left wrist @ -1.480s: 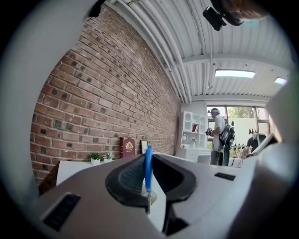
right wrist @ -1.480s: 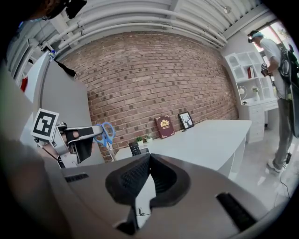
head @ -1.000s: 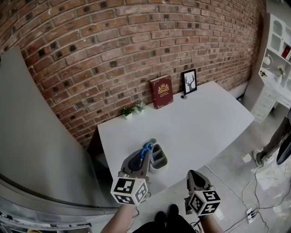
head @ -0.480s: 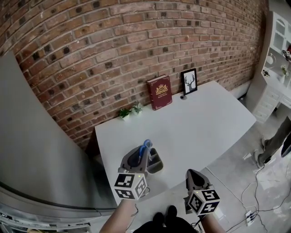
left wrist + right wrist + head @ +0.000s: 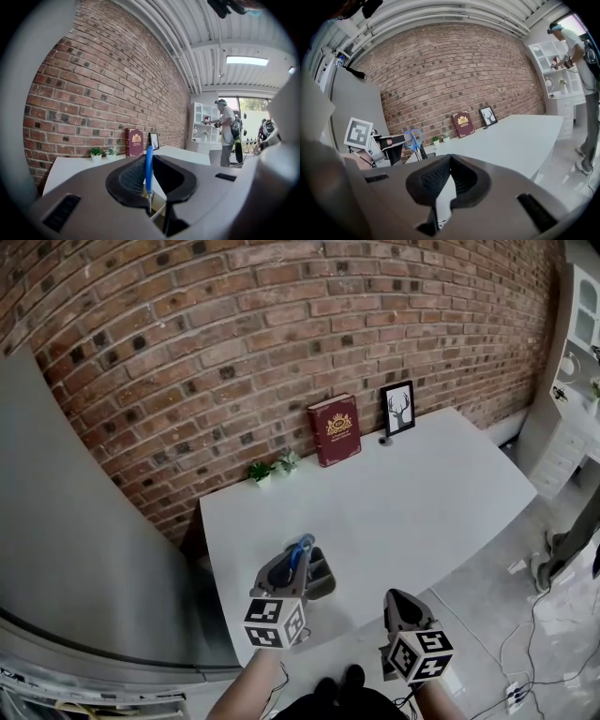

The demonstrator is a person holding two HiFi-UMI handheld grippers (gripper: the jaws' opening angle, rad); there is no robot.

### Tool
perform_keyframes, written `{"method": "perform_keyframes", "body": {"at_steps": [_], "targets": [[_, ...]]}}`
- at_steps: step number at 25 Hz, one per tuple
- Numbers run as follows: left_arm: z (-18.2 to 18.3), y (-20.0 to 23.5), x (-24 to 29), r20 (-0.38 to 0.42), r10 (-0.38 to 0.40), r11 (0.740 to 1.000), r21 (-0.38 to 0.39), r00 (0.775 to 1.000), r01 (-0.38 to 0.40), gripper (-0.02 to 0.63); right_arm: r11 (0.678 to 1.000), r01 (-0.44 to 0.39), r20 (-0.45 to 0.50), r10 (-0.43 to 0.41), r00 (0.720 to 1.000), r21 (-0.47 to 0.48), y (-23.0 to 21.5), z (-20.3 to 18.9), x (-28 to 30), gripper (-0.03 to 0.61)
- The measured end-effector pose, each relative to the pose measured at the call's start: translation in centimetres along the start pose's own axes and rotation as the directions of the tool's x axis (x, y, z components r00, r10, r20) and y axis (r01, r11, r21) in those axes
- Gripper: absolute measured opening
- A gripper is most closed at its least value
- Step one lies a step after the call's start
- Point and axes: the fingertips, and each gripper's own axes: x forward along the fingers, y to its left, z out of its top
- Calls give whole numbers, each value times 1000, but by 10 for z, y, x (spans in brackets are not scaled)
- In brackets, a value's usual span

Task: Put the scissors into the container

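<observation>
The scissors (image 5: 302, 546), blue-handled, stand handle-up in my left gripper (image 5: 298, 555), which is shut on them right over the grey compartmented container (image 5: 324, 583) at the near left edge of the white table (image 5: 403, 493). In the left gripper view the blue handle (image 5: 148, 171) stands edge-on between the jaws; the blades below are hidden. My right gripper (image 5: 395, 598) hangs off the table's front edge, shut with nothing in it. In the right gripper view its pads meet (image 5: 449, 157), and the scissors (image 5: 412, 138) show at left.
A red book (image 5: 333, 429), a framed deer picture (image 5: 397, 409) and two small potted plants (image 5: 272, 468) stand along the brick wall. A grey panel (image 5: 75, 521) rises at left. White shelving (image 5: 574, 343) and floor cables (image 5: 525, 652) lie right. A person (image 5: 576, 47) stands by the shelves.
My left gripper has drawn slightly back toward me with the scissors still held over the container. The right gripper has stayed where it was.
</observation>
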Motion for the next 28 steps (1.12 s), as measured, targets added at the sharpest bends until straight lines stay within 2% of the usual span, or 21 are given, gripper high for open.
{"method": "perform_keyframes", "body": {"at_steps": [4, 10, 28], "targets": [[-9, 2, 1, -13, 16, 1000, -19, 1000, -17, 43, 1000, -15, -10, 15, 1000, -9, 2, -1, 0, 0], [-28, 3, 2, -39, 46, 999, 21, 998, -45, 43, 1000, -22, -20, 22, 1000, -9, -2, -5, -3, 0], [-69, 6, 3, -135, 67, 997, -22, 989, -70, 43, 1000, -25, -29, 24, 999, -15, -11, -7, -11, 0]]}}
